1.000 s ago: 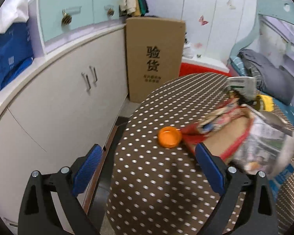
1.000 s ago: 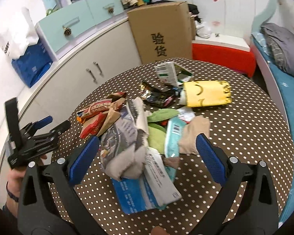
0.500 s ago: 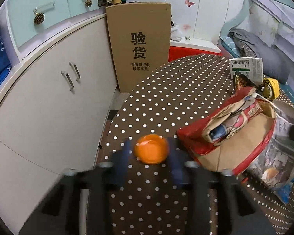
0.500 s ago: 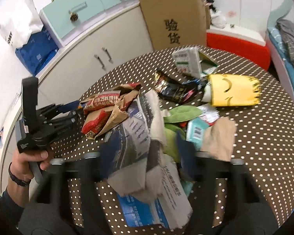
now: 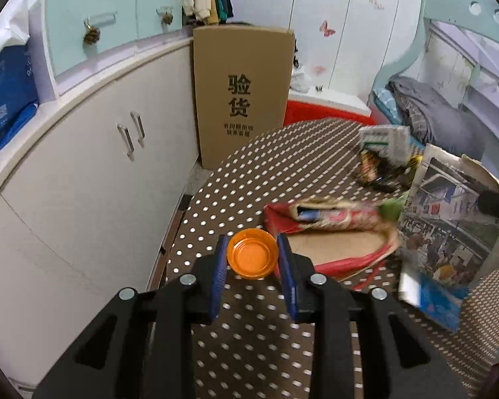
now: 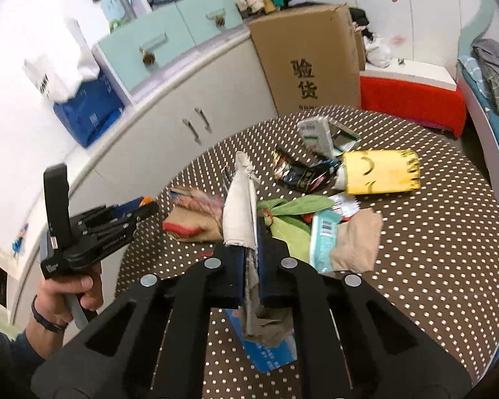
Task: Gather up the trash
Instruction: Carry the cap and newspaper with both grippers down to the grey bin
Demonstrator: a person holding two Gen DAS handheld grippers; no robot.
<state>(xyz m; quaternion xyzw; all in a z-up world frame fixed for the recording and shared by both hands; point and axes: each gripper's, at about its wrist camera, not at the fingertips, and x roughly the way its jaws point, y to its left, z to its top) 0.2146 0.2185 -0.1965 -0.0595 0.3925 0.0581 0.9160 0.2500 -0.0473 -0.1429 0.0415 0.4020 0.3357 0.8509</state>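
My left gripper (image 5: pixel 251 247) is shut on an orange bottle cap (image 5: pixel 252 259), held just above the brown dotted table (image 5: pixel 249 332). My right gripper (image 6: pixel 251 249) is shut on a folded newspaper (image 6: pixel 241 212), which stands up edge-on between the fingers. The same paper hangs lifted at the right of the left wrist view (image 5: pixel 449 219). Trash left on the table includes a red snack wrapper (image 6: pixel 196 216), a yellow bag (image 6: pixel 379 173), a green and white carton (image 6: pixel 316 133), dark wrappers (image 6: pixel 299 173) and a teal pack (image 6: pixel 324 236).
A white cabinet (image 5: pixel 83 183) curves along the table's left side. A tall cardboard box (image 5: pixel 243 93) stands behind the table, with a red bench (image 6: pixel 412 99) beside it. A bed with grey bedding (image 5: pixel 432 113) lies to the right. A hand (image 6: pixel 66 286) holds the left gripper.
Both grippers went from wide open to shut. The left closed on the orange cap and raised it. The right closed on the newspaper and lifted it off the pile.
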